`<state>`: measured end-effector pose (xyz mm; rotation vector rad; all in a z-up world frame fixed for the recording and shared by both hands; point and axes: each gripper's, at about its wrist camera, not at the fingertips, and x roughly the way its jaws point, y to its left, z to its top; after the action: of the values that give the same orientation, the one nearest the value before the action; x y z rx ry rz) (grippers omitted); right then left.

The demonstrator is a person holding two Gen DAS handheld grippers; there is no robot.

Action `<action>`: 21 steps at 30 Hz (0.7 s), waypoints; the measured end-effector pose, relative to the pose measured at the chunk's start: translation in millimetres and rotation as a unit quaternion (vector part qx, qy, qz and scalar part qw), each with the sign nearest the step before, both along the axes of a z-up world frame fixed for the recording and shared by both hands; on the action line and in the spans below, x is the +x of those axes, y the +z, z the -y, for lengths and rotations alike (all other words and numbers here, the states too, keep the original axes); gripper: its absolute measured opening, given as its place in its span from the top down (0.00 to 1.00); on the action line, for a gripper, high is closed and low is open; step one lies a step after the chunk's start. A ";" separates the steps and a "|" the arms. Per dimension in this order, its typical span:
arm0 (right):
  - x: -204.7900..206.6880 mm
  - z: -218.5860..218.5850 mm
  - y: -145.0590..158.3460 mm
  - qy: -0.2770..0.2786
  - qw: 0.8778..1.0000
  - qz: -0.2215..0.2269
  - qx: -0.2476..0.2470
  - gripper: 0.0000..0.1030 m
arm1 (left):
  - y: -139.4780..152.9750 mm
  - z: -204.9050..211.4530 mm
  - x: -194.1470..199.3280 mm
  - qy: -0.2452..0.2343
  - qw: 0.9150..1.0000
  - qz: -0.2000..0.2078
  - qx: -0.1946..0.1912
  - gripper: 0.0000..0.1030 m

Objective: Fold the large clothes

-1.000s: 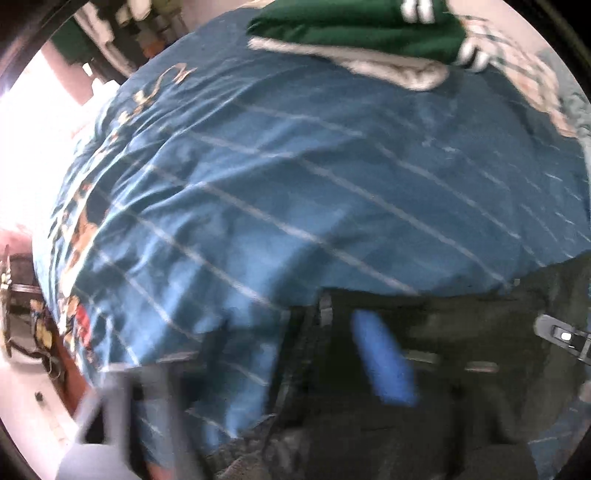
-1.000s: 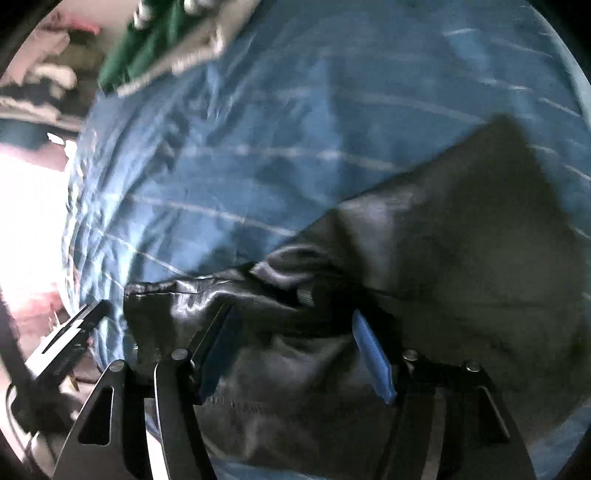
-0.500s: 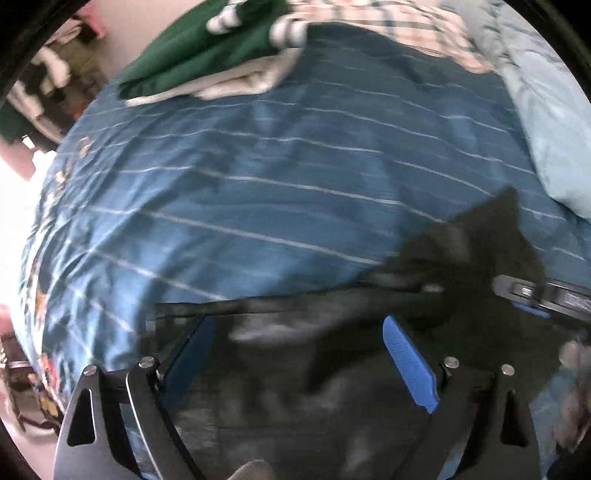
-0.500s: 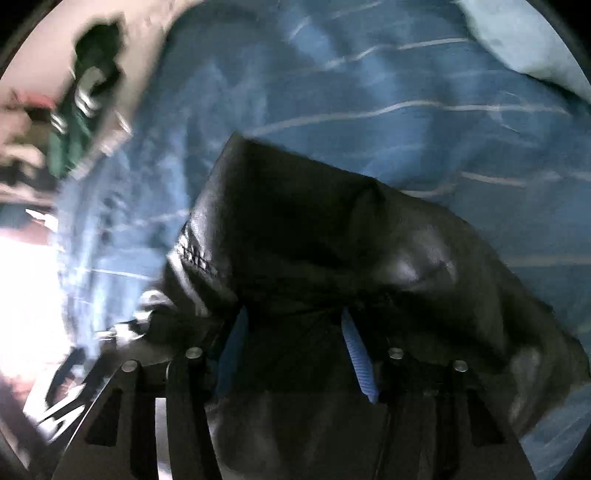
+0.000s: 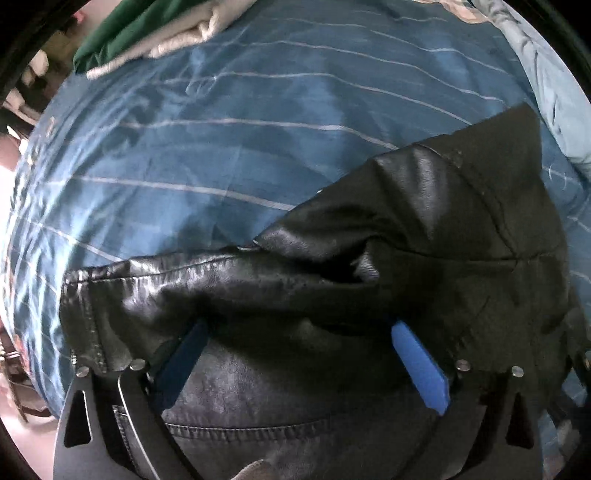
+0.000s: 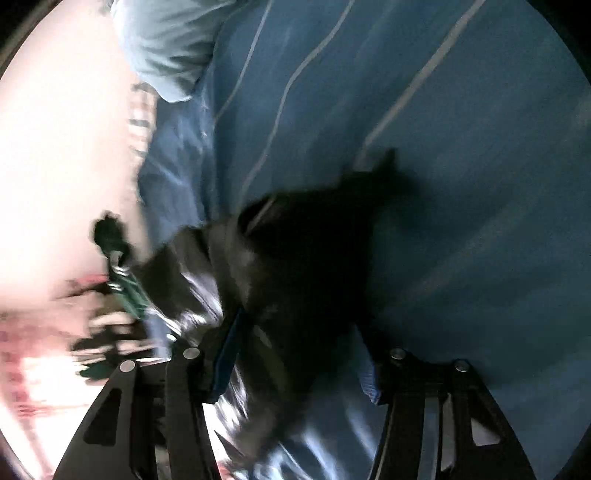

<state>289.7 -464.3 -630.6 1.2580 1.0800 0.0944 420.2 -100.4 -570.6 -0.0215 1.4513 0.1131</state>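
Note:
A black leather garment [image 5: 424,229] lies on a blue striped bedspread [image 5: 221,129], its right part lapped over in a raised fold. My left gripper [image 5: 301,360] points down over the near part. Its jaws are opening, and the blue pads [image 5: 417,365] stand wide apart with leather below and between them, not pinched. In the blurred right wrist view, my right gripper [image 6: 299,367] is partly closed around a thick bunch of the same garment [image 6: 314,240], which fills the gap between its fingers.
Folded green and white clothes [image 5: 147,33] sit at the far side of the bed. A pale blue pillow [image 5: 546,74] lies along the right edge and shows again in the right wrist view [image 6: 166,44]. The bed edge and a bright floor are at the left.
The left gripper has come lower over the garment and its jaws have widened. The right gripper has swung and rolled, carrying a bunch of the garment; the right part now lies folded over.

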 end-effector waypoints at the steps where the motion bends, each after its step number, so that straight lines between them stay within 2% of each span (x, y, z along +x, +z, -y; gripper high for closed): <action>1: 7.7 -3.5 -6.0 0.001 1.000 0.008 0.011 0.44 | -0.1 -0.4 0.2 -0.002 1.000 -0.001 -0.002 0.00; 3: 24.0 -5.5 -10.6 0.006 0.999 0.029 0.034 0.42 | 0.0 -0.2 1.7 -0.012 1.000 -0.002 -0.001 0.00; 6: 46.5 -19.6 -11.4 0.036 0.997 0.055 0.038 0.39 | 0.6 0.8 3.6 -0.025 1.000 -0.001 0.004 0.00; 8: 56.6 -23.6 -8.9 0.044 0.996 0.070 0.045 0.41 | 1.3 1.6 5.0 -0.028 1.000 0.002 0.007 0.00; 9: 62.0 -27.6 -7.1 0.049 0.994 0.079 0.054 0.51 | 1.4 1.6 5.5 -0.028 1.000 0.004 0.008 0.00; 10: 62.3 -32.7 -3.8 0.053 0.993 0.083 0.058 0.66 | 2.0 1.8 7.1 -0.028 1.000 0.006 0.009 0.00; 11: 65.7 -36.1 3.2 0.053 0.992 0.092 0.063 0.68 | 2.3 1.7 8.8 -0.027 1.000 0.008 0.009 0.00; 13: 68.8 -44.1 27.8 0.055 0.990 0.112 0.061 0.75 | 1.5 0.0 14.2 -0.018 1.000 0.009 0.002 0.00; 16: 68.7 -48.5 73.3 0.044 0.986 0.148 0.063 0.79 | 2.5 5.6 27.9 -0.018 1.000 0.012 -0.005 0.00; 19: 67.5 -56.0 117.3 0.050 0.982 0.176 0.033 0.79 | 6.7 22.5 45.1 -0.032 0.999 0.024 -0.036 0.00; 21: 77.4 -69.2 142.1 0.074 0.979 0.191 0.000 0.79 | 2.7 32.2 56.3 -0.033 0.997 0.022 -0.064 0.00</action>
<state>367.1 -395.1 -488.5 1.1023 0.8352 0.4325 476.5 -132.7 -567.9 -0.0809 1.4127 -0.0340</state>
